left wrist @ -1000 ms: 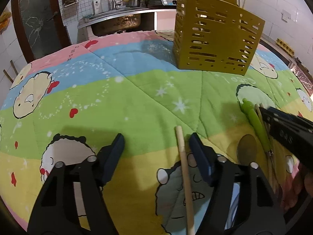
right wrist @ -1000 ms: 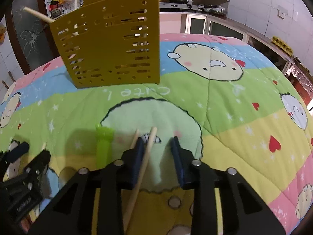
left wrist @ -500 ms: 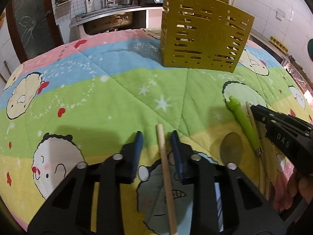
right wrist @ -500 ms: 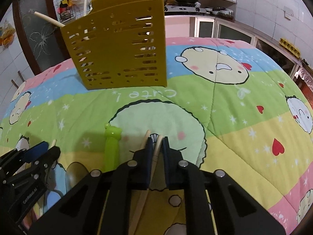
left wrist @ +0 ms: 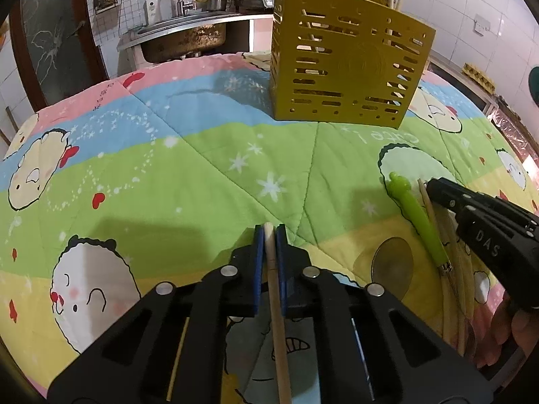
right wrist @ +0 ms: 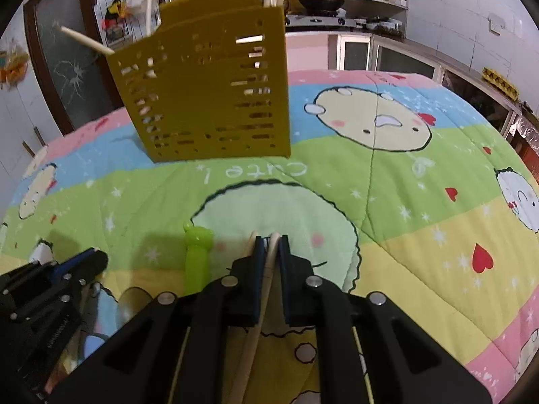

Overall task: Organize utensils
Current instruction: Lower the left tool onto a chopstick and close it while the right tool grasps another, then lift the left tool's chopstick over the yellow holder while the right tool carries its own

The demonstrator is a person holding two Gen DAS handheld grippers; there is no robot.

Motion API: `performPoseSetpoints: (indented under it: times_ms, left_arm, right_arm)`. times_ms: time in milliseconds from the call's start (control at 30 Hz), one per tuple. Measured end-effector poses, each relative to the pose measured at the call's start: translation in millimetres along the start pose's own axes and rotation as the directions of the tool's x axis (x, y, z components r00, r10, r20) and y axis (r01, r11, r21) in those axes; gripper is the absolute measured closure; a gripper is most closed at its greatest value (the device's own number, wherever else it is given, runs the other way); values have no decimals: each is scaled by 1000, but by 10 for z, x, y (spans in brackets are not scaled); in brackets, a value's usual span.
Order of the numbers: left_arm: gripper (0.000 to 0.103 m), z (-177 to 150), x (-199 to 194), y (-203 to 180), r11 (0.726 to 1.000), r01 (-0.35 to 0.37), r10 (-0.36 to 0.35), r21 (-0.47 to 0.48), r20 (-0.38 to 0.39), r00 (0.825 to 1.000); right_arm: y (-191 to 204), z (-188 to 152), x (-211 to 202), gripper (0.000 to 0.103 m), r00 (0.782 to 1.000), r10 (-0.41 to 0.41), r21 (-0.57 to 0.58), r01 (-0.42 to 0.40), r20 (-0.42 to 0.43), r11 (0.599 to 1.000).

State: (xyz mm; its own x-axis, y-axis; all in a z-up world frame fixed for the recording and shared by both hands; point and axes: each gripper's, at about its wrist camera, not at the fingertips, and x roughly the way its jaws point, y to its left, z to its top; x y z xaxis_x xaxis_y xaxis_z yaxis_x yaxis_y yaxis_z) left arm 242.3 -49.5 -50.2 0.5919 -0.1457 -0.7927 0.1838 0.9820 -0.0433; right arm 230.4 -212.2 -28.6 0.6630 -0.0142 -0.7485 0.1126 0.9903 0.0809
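Observation:
My left gripper (left wrist: 268,230) is shut on a wooden chopstick (left wrist: 277,303) that runs back under the fingers. My right gripper (right wrist: 270,240) is shut on another pale chopstick (right wrist: 259,303), with a second chopstick (right wrist: 251,239) lying just left of its fingers. A spoon with a green handle (left wrist: 416,217) lies between the two grippers and also shows in the right wrist view (right wrist: 197,259). A yellow slotted utensil holder (left wrist: 347,70) stands upright at the back with several chopsticks in it; it also shows in the right wrist view (right wrist: 209,101).
Everything rests on a colourful cartoon quilt (left wrist: 168,175). More chopsticks (left wrist: 454,269) lie under the right gripper. A sink (left wrist: 183,35) and a kitchen counter (right wrist: 353,30) stand behind the quilt.
Both grippers closed from open onto their chopsticks. The left one shifted so its chopstick sits centred between the fingers.

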Motion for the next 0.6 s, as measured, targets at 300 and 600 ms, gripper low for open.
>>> performPoseSetpoints:
  times_ms: [300,600]
  left_arm:
    - [97,26,-195,64,1000,1,0,-16,94,996]
    - [99,59,-746,50,1000,19,-14,-12,332,943]
  right_arm:
    - [-36,33,-229,95,995,22,5,-22,99,1000]
    - [-61,97,-722,96,952,-6,-17,12,307,1000]
